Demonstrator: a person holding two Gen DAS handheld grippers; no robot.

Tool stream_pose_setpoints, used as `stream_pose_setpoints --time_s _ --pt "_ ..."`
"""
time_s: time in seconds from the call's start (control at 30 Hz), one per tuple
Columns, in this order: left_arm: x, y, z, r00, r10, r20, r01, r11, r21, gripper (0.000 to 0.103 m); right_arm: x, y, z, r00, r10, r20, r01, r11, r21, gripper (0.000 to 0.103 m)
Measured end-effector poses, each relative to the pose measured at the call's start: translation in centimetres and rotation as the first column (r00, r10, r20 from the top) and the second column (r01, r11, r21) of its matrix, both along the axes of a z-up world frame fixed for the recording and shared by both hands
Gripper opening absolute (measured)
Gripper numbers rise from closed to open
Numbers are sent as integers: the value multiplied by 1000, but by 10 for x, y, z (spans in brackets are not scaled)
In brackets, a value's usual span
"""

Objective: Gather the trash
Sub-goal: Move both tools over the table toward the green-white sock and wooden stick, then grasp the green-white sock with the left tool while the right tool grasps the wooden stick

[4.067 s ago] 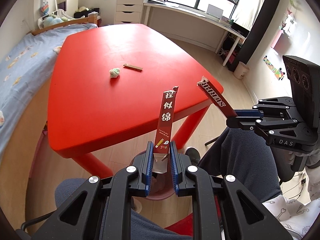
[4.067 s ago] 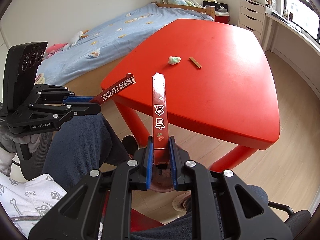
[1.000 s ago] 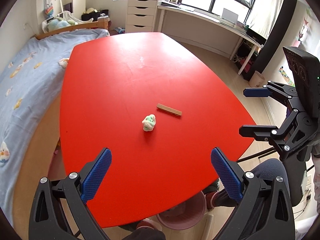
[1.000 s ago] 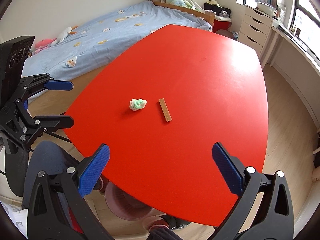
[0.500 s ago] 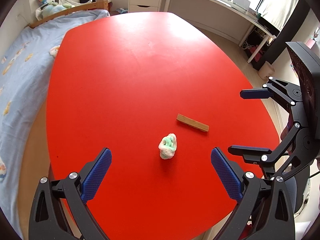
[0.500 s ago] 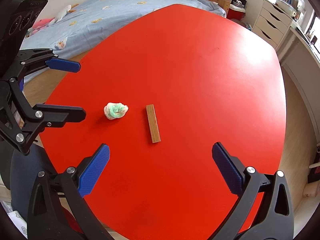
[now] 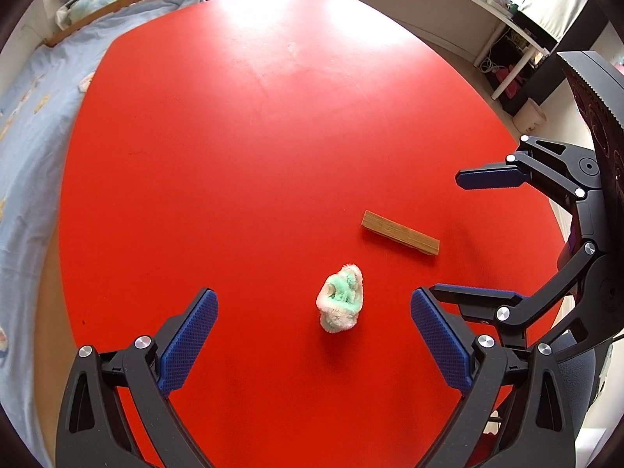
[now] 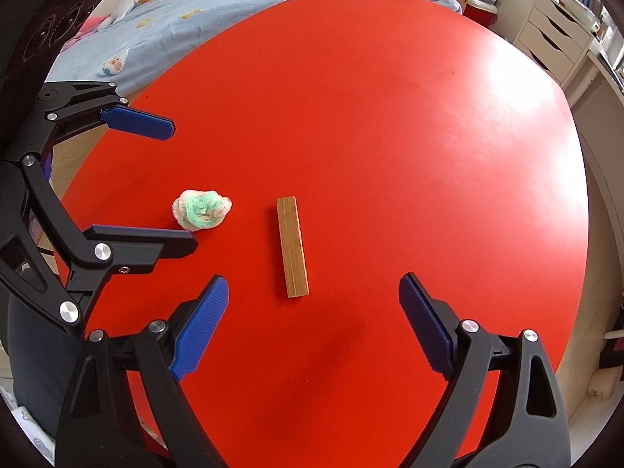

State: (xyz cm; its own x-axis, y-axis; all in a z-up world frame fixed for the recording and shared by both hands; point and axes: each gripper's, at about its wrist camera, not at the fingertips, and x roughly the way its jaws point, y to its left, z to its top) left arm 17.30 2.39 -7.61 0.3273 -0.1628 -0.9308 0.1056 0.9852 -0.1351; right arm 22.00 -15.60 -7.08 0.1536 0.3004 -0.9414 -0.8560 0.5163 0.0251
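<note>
left gripper (image 7: 314, 314) gaping wide, holding nothing, hanging over the crumpled wad (image 7: 341, 298) | crumpled wad lying on the red table (image 7: 234, 136), framed between its blue pads | wooden stick (image 8: 292, 246) lying just beside the wad | right gripper (image 8: 314, 310) spreading wide, empty, hovering at the stick's near end

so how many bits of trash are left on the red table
2. A crumpled white-and-green paper wad lies in front of the open left gripper; a flat brown wooden stick lies just beside it, ahead of the open right gripper. No others show.
</note>
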Motion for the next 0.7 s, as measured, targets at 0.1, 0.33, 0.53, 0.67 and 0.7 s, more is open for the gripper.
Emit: stream_pose_setpoints --time_s 0.1,0.33,0.53,0.67,0.7 --pt "3 -1 -4 1000 -6 -10 6 1000 7 80 1 3 -4 1000 4 1 -4 1000 -8 76" --pt "4 -3 -9 1000 -26 -13 26 999 30 62 4 6 -9 1000 7 3 -7 1000 -5 65" --pt "5 -5 -8 999 -43 1 43 997 66 42 5 9 -9 1000 8 15 -8 1000 4 50" --pt "5 -6 -8 999 -50 3 49 995 82 24 3 13 -8 1000 22 14 -22 1000 7 37" --pt "5 -5 -7 999 -50 3 50 995 84 22 2 13 -8 1000 23 12 -23 1000 7 33"
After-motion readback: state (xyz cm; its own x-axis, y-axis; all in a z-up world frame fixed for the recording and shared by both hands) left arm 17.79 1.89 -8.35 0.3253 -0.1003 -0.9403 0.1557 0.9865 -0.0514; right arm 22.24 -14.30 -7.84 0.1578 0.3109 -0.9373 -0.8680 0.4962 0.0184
